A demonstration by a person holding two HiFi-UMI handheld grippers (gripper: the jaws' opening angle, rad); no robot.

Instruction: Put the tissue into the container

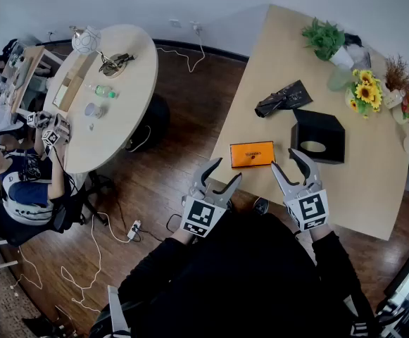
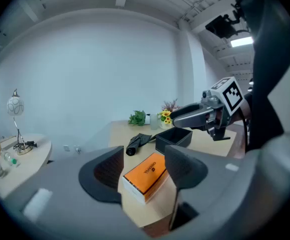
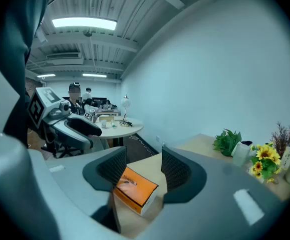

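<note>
An orange tissue box (image 1: 253, 154) lies flat near the front edge of the wooden table (image 1: 274, 55). The black open-topped container (image 1: 319, 136) stands just to its right and a bit farther back. My left gripper (image 1: 225, 171) hovers off the table's near edge, left of the box, jaws a little apart and empty. My right gripper (image 1: 285, 160) hangs over the edge right of the box, also slightly parted and empty. The left gripper view looks between its fingers (image 2: 182, 166) at the box (image 2: 145, 176) and container (image 2: 173, 138). In the right gripper view the box (image 3: 135, 189) lies just beyond the jaws.
A black folded item (image 1: 281, 98) lies behind the box. A green plant (image 1: 324, 39) and sunflowers (image 1: 365, 90) stand at the table's far right. A round white table (image 1: 130, 97) with small items is at left, with a seated person (image 1: 21, 182) beside it. Cables trail over the wooden floor.
</note>
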